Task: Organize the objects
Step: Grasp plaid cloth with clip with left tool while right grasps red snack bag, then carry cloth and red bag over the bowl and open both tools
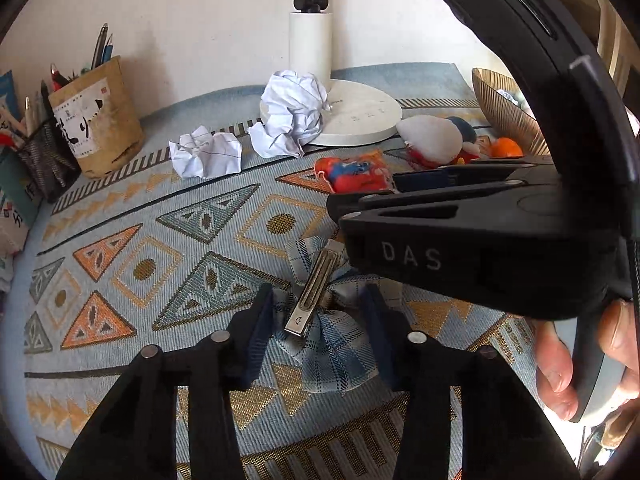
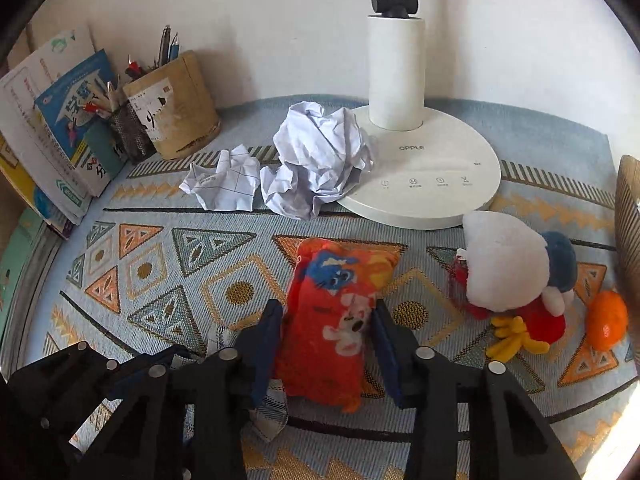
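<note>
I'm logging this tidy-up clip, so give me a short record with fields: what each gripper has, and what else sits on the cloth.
left gripper: shut on plaid bow hair clip
right gripper: shut on orange printed pouch
loose items: two crumpled papers, plush toy, small orange ball
back left: pen holder, books
back centre: white lamp base
surface: patterned tablecloth
</note>
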